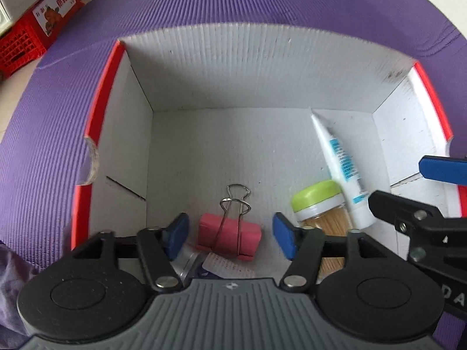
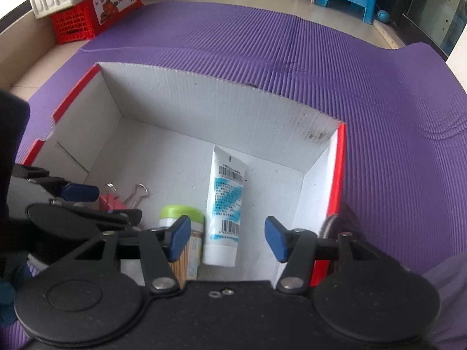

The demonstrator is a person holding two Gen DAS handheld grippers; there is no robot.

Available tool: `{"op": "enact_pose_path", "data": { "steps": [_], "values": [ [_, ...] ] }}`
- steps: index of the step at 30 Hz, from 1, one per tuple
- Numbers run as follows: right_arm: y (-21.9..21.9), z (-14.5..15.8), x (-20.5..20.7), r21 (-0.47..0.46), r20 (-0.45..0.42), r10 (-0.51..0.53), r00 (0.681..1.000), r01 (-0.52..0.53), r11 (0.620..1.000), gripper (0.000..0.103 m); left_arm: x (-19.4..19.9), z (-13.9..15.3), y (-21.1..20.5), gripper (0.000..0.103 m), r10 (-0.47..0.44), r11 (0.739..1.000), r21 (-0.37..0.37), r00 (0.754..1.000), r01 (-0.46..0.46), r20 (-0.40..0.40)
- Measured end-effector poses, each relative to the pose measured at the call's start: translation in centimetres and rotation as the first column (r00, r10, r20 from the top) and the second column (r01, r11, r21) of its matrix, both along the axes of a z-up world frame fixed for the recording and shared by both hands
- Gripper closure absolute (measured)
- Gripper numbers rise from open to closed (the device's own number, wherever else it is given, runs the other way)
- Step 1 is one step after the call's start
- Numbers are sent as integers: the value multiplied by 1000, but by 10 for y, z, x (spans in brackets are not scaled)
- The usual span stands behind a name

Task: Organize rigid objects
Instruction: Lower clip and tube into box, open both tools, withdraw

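Sitting on a purple mat (image 2: 335,58), a white box with red edges (image 1: 221,64) fills the middle of both views. The left tool (image 1: 230,233) hangs low in the left wrist view with its 2 blue pads spread apart; a pink binder clip (image 1: 229,234) lies on the box floor between them, and the pads do not press it. The right tool (image 2: 227,234) is spread too, pinching nothing. A white tube (image 2: 224,201) lies flat between its pads, near the right wall. Just left of the tube is a jar with a green lid (image 2: 181,214). A red crate (image 2: 87,14) sits at the upper left.
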State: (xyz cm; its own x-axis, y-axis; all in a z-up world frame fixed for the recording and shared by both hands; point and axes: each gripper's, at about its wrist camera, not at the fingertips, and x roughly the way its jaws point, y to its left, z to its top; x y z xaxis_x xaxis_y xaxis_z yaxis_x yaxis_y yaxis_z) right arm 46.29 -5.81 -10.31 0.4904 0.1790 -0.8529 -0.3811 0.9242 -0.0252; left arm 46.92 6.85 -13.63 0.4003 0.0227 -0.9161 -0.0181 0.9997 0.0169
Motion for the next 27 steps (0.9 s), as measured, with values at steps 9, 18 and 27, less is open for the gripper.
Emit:
{"op": "enact_pose_path", "data": {
  "steps": [9,18,27],
  "values": [
    [-25,38,-37,78,50,8,999,-11,997,31,-34,52,-7,37,26,999,-28,997,-24,78],
    [-42,72,-86,157,91,14,996,-28,987,21,-92,105,-14,37,29,999,-40,986,-22,165],
    [-62,99,-135,215,141,12,990,-42,976,11,-149,134,-18,37,21,998,-59,974,-8,225]
  ]
}}
